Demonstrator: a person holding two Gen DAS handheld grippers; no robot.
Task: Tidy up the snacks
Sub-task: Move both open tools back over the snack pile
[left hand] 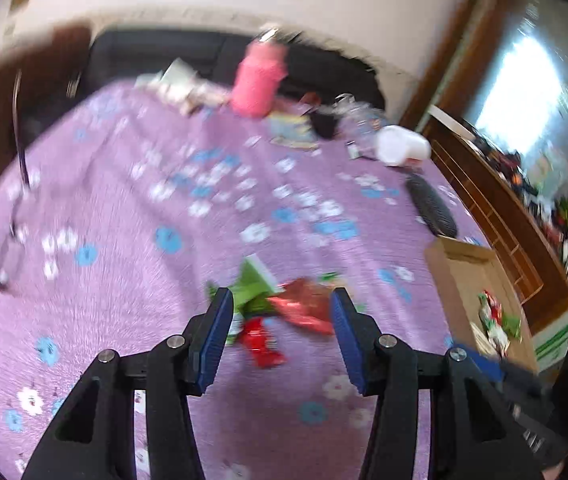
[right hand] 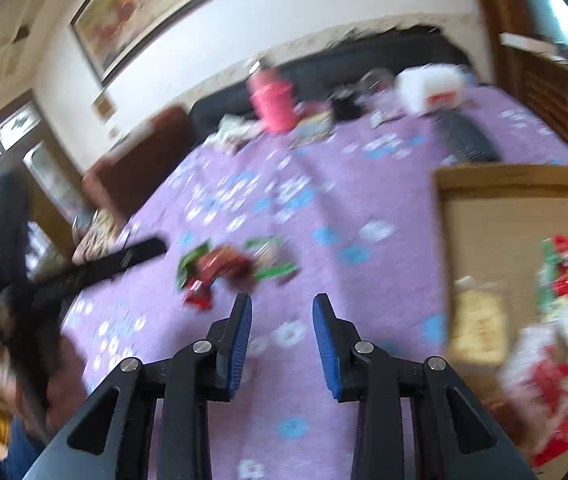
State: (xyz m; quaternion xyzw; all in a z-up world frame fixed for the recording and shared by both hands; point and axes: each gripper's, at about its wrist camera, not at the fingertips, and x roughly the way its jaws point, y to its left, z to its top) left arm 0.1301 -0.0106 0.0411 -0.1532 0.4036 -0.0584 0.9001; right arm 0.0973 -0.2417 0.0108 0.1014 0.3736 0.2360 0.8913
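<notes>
Left wrist view showed blurred snack packets (left hand: 284, 308), green and red, heaped on the purple floral cloth (left hand: 124, 240), long axes unclear. Left gripper (left hand: 282, 300) stood part open, empty. Right gripper (right hand: 282, 308) stood narrower, empty, cardboard box (right hand: 483, 220) at right.

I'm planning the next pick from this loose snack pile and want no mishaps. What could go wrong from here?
1. The green and red foil snack packets overlap in a heap, so the left gripper might catch two or only a corner.
2. Both views are motion-blurred; aiming may be off.
3. The open cardboard box already holds packets, so a careless drop might land on the purple flowered tablecloth.
</notes>
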